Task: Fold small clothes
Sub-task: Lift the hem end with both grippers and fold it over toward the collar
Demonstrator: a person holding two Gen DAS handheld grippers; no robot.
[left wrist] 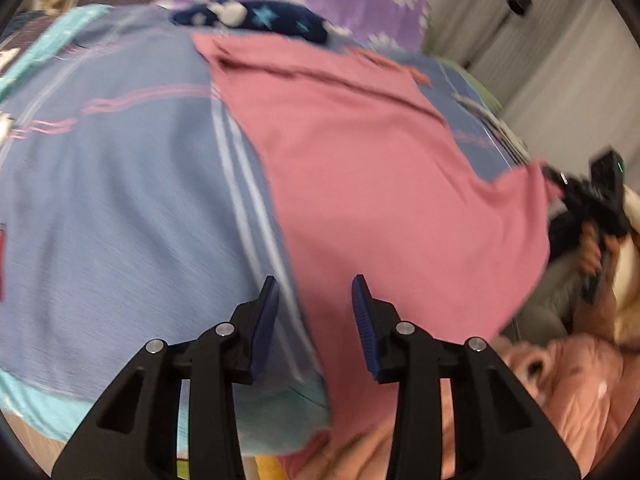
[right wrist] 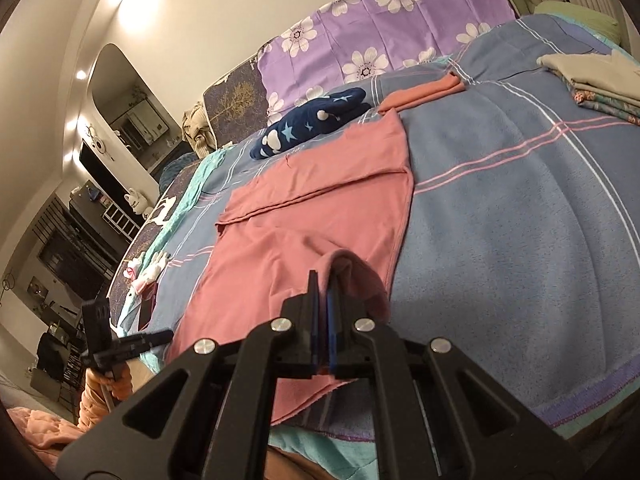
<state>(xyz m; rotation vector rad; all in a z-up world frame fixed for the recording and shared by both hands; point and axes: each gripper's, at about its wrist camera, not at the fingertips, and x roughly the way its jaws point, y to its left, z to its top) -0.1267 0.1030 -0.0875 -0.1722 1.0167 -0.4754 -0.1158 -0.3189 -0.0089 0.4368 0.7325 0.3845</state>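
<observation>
You had the pink garment [right wrist: 320, 216] spread flat on the blue plaid blanket [right wrist: 500, 208] that covered the bed, its near hem hanging over the blanket's front edge. Your right gripper [right wrist: 324, 292] was clamped shut on a fold of that pink cloth near the front edge, with the fabric humped up over the pads. Your left gripper [left wrist: 316, 312] stood parted above the garment's left border near the front edge, with nothing pinched between its blue pads [left wrist: 266, 320]. A navy star-print piece [right wrist: 308, 128] lay toward the blanket's far edge, just beyond the pink garment. A stack of folded clothes [right wrist: 592, 80] sat at the far right corner.
</observation>
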